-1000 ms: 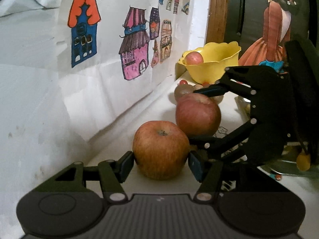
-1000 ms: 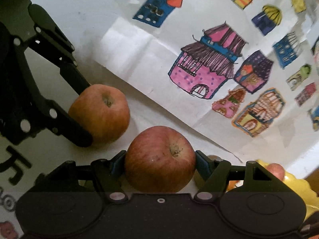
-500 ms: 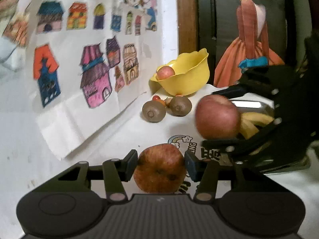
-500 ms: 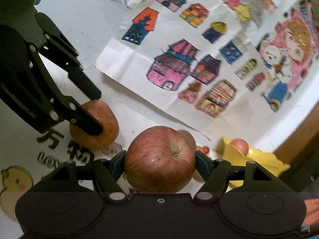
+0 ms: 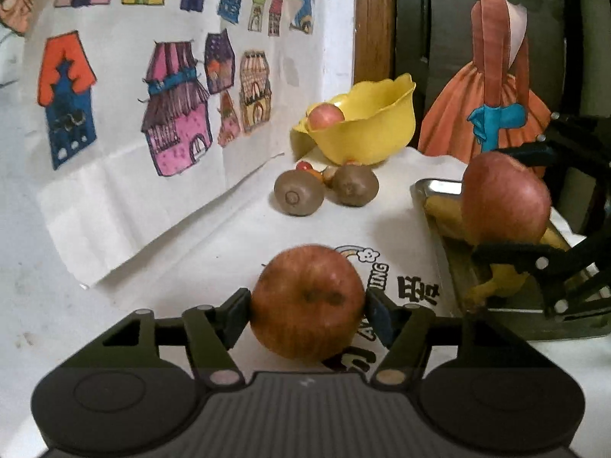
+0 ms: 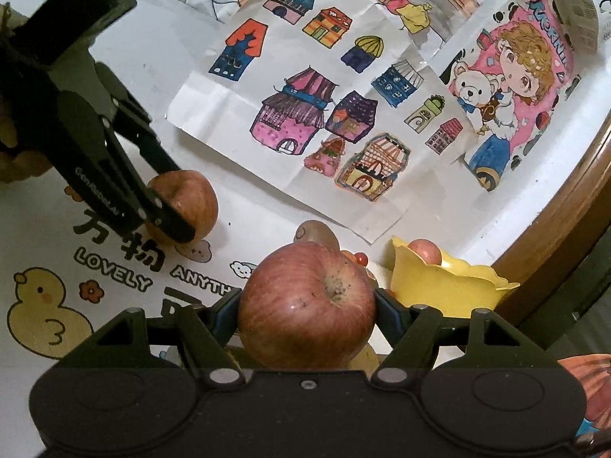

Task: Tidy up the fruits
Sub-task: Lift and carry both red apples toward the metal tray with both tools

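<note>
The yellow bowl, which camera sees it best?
The left wrist view: the whole yellow bowl shows side-on, with a small apple inside. In the right wrist view the bowl sits partly behind the right gripper and its red apple.

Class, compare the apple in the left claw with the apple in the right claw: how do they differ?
Colour: the left claw's apple is orange-brown and dull; the right claw's apple is deeper red, streaked and shiny.
Place: the left apple hangs over the printed cloth; the right apple is over the metal tray holding bananas.
Shared: both are round and clamped at their sides.
</note>
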`<act>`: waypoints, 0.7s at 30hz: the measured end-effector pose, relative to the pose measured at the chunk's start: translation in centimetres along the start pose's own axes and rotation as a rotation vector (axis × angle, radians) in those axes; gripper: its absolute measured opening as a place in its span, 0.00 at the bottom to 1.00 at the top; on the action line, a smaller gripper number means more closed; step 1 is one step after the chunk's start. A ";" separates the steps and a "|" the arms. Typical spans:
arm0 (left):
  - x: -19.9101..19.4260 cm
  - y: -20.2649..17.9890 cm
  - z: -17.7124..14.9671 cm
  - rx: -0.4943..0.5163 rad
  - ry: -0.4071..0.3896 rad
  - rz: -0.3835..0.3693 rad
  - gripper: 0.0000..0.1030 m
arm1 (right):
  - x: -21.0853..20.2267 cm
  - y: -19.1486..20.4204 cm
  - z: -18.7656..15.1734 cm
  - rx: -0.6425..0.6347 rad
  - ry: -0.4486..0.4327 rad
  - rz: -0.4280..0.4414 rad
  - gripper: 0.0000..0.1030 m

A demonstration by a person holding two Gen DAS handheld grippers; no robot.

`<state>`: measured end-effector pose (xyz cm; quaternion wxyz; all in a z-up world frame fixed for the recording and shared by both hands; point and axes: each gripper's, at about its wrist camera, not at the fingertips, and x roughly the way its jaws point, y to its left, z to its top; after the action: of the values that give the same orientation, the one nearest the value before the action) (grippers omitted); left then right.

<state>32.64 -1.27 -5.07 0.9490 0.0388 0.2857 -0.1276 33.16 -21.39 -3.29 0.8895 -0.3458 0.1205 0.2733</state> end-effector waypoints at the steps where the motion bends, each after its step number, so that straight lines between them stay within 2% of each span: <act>1: 0.2 -0.1 0.0 0.004 -0.005 0.008 0.67 | 0.0 0.0 -0.1 0.001 0.000 -0.002 0.71; 8: 0.5 -0.5 0.1 -0.005 -0.008 0.030 0.66 | -0.7 -0.9 -1.1 0.015 0.007 -0.025 0.71; 18: 1.2 -2.0 0.7 -0.119 -0.001 -0.055 0.66 | -3.1 -4.0 -3.7 0.077 0.039 -0.118 0.71; 21: 1.7 -3.0 1.0 -0.124 -0.002 -0.074 0.66 | -3.8 -4.8 -4.7 0.096 0.052 -0.141 0.71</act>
<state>33.74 -4.69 -5.13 0.9445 -0.0309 0.2931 -0.1448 32.61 -29.04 -2.54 0.9186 -0.3173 0.1320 0.1950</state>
